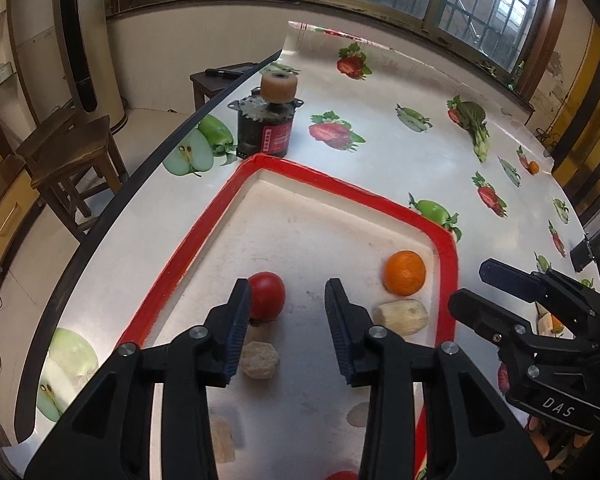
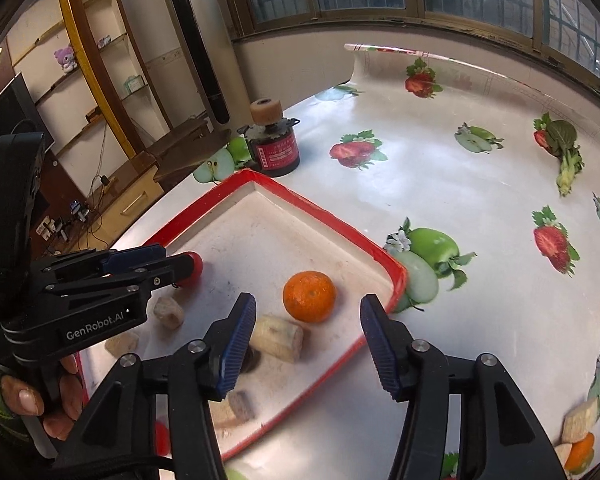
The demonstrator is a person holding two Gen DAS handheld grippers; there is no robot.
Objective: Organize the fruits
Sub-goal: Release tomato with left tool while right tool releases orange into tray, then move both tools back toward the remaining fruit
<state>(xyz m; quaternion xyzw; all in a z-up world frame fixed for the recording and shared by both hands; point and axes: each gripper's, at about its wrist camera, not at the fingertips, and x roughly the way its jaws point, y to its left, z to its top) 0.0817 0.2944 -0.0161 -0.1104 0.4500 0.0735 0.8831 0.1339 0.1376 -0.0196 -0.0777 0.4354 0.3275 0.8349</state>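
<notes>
The red-rimmed tray [image 1: 204, 236] lies on the desk [image 1: 400, 160], and I take it as the landmark for everything. Inside the tray, near its right rim, sits an orange [image 1: 404, 273], and just beside it, on the nearer side, lies a pale beige cylinder piece [image 1: 402, 317]. Toward the left rim of the tray stands a red tomato [image 1: 269, 294], and nearer to the camera than it rests a beige chunk with flat faces [image 1: 260, 360]. More beige chunks lie at the near end of the tray (partly hidden behind the tongs).

The left tongs [image 1: 288, 300] hang over the tray floor with a moderate gap between the jaws; nothing is between them, and the tomato shows just past the left jaw. The right tongs [image 2: 308, 320] stand wider apart over the near right part of the tray, and they hold nothing; the cylinder piece [image 2: 278, 338] and the orange [image 2: 309, 296] lie beyond the fingertips.

Behind the far corner of the tray stands a small dark motor [image 1: 265, 126] with a red label and a beige wheel on top.

Only the right wrist view shows the fruit outside the tray: far to the right of it, on the desk, another orange [image 2: 580, 453] with a beige piece [image 2: 579, 420] touching it. This view shows also a hand [image 2: 40, 404] gripping the handle of the left tongs. The left wrist view alone shows a wooden stool [image 1: 70, 152] on the floor, left of the tray.
</notes>
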